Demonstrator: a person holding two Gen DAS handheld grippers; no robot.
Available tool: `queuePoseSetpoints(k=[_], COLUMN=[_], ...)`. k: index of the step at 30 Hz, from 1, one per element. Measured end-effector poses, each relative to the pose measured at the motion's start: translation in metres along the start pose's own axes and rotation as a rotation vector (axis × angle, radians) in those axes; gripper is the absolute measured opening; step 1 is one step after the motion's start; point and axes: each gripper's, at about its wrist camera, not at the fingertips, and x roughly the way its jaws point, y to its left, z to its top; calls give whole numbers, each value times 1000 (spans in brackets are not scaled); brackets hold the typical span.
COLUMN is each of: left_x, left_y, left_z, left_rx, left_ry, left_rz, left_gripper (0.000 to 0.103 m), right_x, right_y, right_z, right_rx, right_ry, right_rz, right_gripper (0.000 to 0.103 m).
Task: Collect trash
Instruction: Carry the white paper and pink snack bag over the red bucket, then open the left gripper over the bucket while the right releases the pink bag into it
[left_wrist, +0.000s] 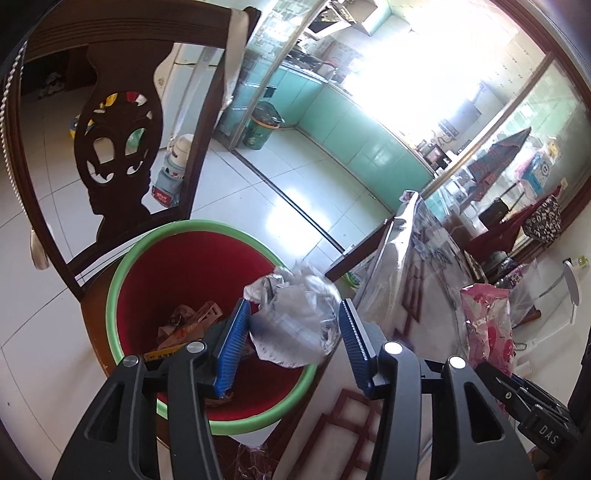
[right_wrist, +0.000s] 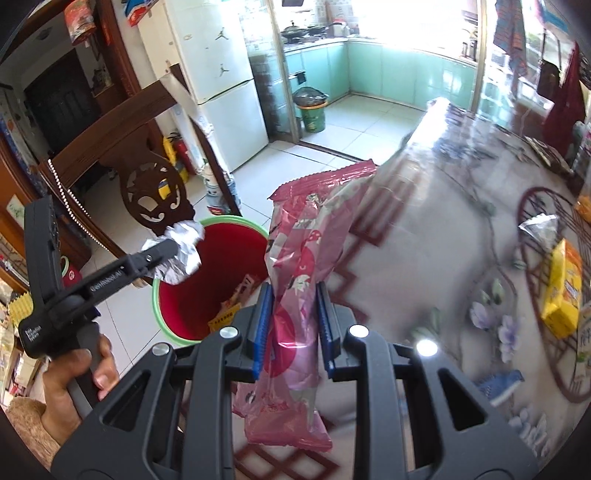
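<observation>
Silver foil wad (left_wrist: 295, 314) sits between the left gripper (left_wrist: 291, 339) jaws, which look spread with a gap on the right side (released, or nearly), right above the red bin (left_wrist: 207, 273) at its 3 o'clock rim. The right gripper (right_wrist: 293, 328) is clenched on a pink wrapper (right_wrist: 306, 258), near the bin but not over it. The bin holds a few wrappers, so collecting seems well underway. On the table (right_wrist: 424, 258) I count two pieces left: one foil scrap (right_wrist: 539, 229) and one yellow pack (right_wrist: 563, 291), at 3 o'clock.
</observation>
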Motion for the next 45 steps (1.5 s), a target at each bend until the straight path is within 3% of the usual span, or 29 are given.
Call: queuePoseSetpoints(k=[9, 16, 21, 27, 31, 45], left_x=[-2, -8, -10, -11, -11, -7], left_y=[14, 28, 28, 30, 31, 26], left_z=[0, 1, 3, 3, 3, 2], left_rx=[-75, -167, -166, -167, -171, -137], left_ry=[-27, -57, -78, -83, -85, -67], left_rz=[23, 43, 55, 62, 64, 83], left_gripper=[61, 63, 63, 64, 64, 64], right_x=[24, 47, 56, 59, 57, 40], right_y=[23, 45, 59, 58, 57, 42], right_z=[14, 21, 17, 14, 15, 3], right_rx=[-61, -97, -129, -118, -110, -88], right_ry=[19, 57, 75, 83, 68, 51], right_rz=[25, 88, 114, 130, 116, 98], right_gripper=[24, 24, 24, 31, 51, 57])
